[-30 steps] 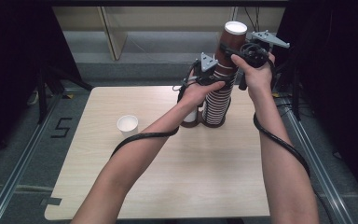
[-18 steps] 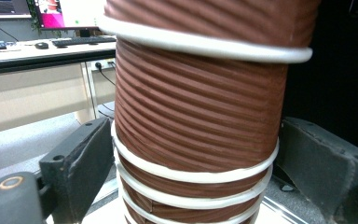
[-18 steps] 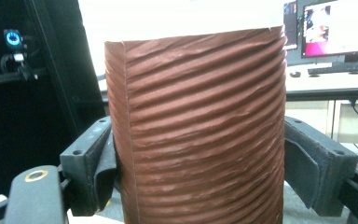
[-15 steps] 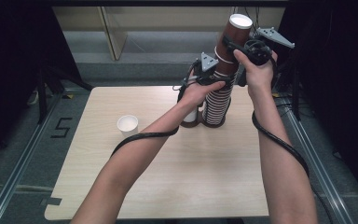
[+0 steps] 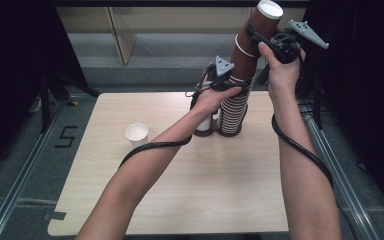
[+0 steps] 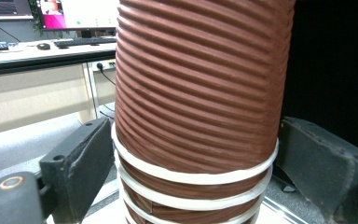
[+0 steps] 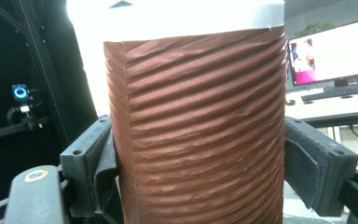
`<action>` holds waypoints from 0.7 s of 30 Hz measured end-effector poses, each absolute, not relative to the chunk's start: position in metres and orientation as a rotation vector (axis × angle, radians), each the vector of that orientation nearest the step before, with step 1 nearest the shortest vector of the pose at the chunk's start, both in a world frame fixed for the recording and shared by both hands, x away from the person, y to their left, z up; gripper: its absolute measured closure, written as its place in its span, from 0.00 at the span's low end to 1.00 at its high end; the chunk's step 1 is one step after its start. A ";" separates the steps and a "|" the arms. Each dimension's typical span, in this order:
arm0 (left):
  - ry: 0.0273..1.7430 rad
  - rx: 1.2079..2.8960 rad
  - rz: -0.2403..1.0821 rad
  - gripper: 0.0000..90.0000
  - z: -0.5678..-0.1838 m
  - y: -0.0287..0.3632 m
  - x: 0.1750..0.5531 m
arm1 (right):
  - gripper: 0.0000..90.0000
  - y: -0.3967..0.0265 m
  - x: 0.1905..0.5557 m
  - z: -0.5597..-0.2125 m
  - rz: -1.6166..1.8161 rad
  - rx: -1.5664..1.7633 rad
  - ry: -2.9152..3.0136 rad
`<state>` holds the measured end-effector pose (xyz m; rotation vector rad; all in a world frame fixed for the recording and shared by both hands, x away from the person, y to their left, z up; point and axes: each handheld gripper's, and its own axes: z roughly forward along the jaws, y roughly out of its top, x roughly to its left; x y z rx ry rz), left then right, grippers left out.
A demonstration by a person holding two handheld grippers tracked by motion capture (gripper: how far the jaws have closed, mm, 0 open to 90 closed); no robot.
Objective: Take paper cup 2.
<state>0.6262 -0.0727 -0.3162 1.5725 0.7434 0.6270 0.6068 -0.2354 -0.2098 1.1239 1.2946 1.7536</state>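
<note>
A tall stack of brown ribbed paper cups (image 5: 231,112) stands upside down at the table's far middle. My left gripper (image 5: 226,86) is shut on the stack about halfway up; its jaws press on the white rims (image 6: 193,178) from both sides. The top cup (image 5: 256,31) leans up and to the right, raised above the rest, its white rim showing lower down. On that cup my right gripper (image 5: 261,41) is shut, both pads against the ribbed wall (image 7: 200,135). A single white cup (image 5: 136,134) stands upright on the table to the left.
A short brown and white cup (image 5: 205,125) stands beside the stack's foot, partly behind the left hand. The wooden table (image 5: 220,190) has bare room toward the near edge. Dark frames and rails flank both sides. Cables trail along both forearms.
The right gripper has risen with the top cup, drawing it further up and off the stack. The left gripper and the stack below stayed where they were.
</note>
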 end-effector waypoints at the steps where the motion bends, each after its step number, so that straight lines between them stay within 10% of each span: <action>1: 0.743 1.571 0.627 0.12 -0.316 -0.073 0.626 | 0.22 -0.236 0.606 -0.209 1.762 1.123 1.288; 21: 0.667 1.547 0.676 0.04 -0.313 -0.055 0.590 | 0.22 -0.272 0.576 -0.195 1.839 1.104 1.199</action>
